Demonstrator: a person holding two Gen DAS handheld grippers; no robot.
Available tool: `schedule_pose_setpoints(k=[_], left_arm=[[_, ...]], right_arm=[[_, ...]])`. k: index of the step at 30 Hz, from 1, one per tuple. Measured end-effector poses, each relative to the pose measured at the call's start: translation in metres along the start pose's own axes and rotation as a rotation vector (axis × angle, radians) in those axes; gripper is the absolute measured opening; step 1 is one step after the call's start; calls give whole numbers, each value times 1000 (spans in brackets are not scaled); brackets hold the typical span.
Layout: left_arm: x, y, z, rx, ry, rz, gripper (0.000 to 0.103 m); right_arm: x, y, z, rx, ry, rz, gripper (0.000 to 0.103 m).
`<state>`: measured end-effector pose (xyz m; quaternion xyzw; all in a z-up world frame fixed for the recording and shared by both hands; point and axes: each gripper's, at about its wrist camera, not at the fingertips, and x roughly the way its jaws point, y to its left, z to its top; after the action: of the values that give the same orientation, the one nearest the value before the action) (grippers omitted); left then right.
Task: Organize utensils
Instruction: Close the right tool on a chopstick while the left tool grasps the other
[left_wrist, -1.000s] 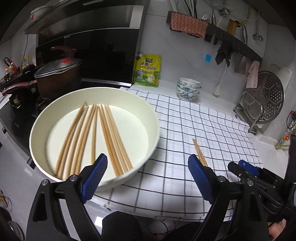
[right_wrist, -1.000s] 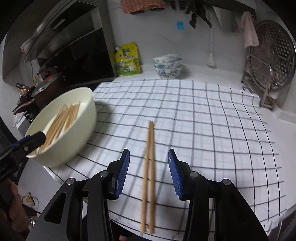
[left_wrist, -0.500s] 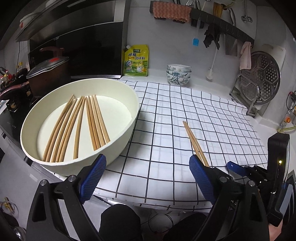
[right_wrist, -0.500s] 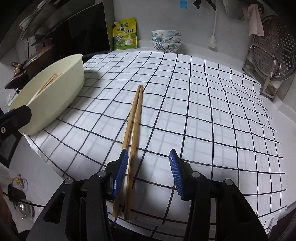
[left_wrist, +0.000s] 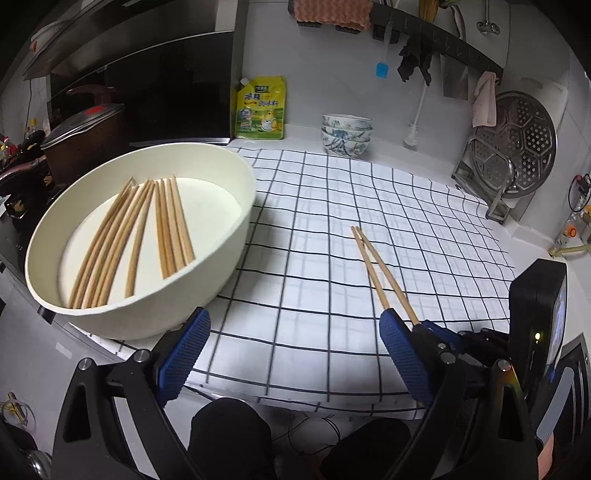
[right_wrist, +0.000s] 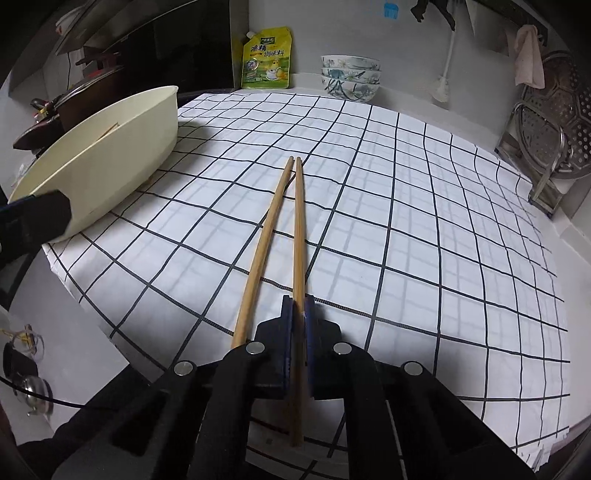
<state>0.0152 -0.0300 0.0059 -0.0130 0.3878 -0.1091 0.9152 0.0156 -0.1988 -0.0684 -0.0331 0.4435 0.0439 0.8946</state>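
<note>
Chopsticks on cloth: two (right_wrist: 280, 225) lie side by side on the checked cloth (right_wrist: 424, 229), tips nearly touching.
Right gripper (right_wrist: 298, 314): jaws have just snapped together, pinching the right-hand chopstick (right_wrist: 298, 236); the other lies just outside the left pad.
Left gripper (left_wrist: 291, 354): spread wide, nothing between.
Bowl (left_wrist: 236, 221): cream, at the cloth's left edge, holding more chopsticks (left_wrist: 147, 236).

Both grippers, left gripper (left_wrist: 291, 354) and right gripper (right_wrist: 299, 325), have black angular frames, silver round screws and ribbed blue finger pads (left_wrist: 183, 356)
</note>
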Motion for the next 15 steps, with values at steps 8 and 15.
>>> schedule_pose_setpoints(k=[8, 15], left_arm=[[32, -37, -8, 49, 58, -25, 92], [74, -42, -10, 25, 126, 7, 92]], right_arm=[[-6, -44, -7, 115, 1, 6, 7], [-17, -82, -21, 210, -4, -6, 7]])
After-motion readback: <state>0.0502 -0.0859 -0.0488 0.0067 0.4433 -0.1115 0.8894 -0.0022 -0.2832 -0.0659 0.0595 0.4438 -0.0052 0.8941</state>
